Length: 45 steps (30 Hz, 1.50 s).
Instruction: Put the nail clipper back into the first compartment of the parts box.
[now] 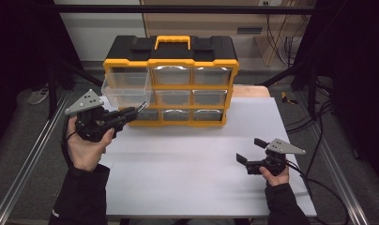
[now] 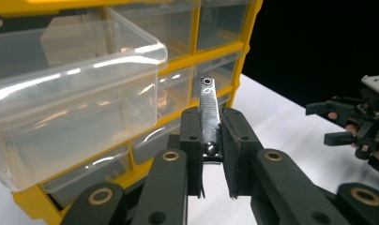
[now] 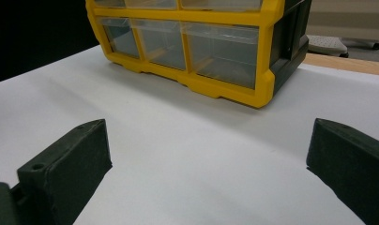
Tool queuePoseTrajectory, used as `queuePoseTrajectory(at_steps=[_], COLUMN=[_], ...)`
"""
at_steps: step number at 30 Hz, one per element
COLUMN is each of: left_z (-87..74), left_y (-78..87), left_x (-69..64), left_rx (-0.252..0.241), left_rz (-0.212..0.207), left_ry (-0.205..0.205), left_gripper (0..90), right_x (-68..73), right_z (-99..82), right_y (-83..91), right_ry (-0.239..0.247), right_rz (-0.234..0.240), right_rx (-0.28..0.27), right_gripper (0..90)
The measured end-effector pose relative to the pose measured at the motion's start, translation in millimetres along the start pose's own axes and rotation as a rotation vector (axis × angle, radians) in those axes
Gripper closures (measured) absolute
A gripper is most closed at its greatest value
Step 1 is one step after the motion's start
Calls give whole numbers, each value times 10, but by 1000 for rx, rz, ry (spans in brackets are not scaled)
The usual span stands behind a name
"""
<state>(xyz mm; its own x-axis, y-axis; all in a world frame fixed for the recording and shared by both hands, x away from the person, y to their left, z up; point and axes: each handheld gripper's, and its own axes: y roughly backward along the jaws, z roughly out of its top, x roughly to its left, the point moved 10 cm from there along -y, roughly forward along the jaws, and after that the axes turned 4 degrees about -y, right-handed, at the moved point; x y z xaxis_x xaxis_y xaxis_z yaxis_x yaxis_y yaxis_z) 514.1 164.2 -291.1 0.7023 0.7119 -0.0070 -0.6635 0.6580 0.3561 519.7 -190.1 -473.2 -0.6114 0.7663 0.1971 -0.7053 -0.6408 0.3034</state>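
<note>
Left claw (image 2: 210, 154) grips a nail clipper (image 2: 209, 115) beside the open drawer (image 2: 79, 93). Right claw (image 3: 201, 173) is spread wide, empty. Release the clipper only once fully over the drawer.

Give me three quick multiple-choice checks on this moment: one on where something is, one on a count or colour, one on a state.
1. Where is the pulled-out drawer in the organiser?
A. left column
B. middle column
C. right column

2. What colour is the organiser's handle?
A. black
B. yellow
C. clear

3. How does the right gripper stand?
A. shut on a nail clipper
B. shut on nothing
C. open, holding nothing

Answers:
1. A: in the high view the drawer sticks out of the left column, near the left gripper.
2. B: the handle on the black lid matches the yellow frame.
3. C: the right gripper view shows its jaws wide apart over the bare table; the nail clipper sits between the left gripper's jaws.
</note>
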Motion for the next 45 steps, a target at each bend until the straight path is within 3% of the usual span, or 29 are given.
queuePoseTrajectory(at_steps=[23, 35, 45], left_z=[381, 505, 571], left_y=[66, 43, -2], left_x=[113, 284, 433], left_rx=[-42, -42, -33], left_rz=[31, 52, 93], left_ry=[4, 21, 23], left_gripper=[786, 786, 786], right_x=[-2, 1, 1], right_z=[-1, -6, -5], right_y=[-1, -5, -4], right_ry=[0, 0, 1], right_rz=[-1, 2, 2], right_rx=[0, 3, 3], right_gripper=[2, 3, 3])
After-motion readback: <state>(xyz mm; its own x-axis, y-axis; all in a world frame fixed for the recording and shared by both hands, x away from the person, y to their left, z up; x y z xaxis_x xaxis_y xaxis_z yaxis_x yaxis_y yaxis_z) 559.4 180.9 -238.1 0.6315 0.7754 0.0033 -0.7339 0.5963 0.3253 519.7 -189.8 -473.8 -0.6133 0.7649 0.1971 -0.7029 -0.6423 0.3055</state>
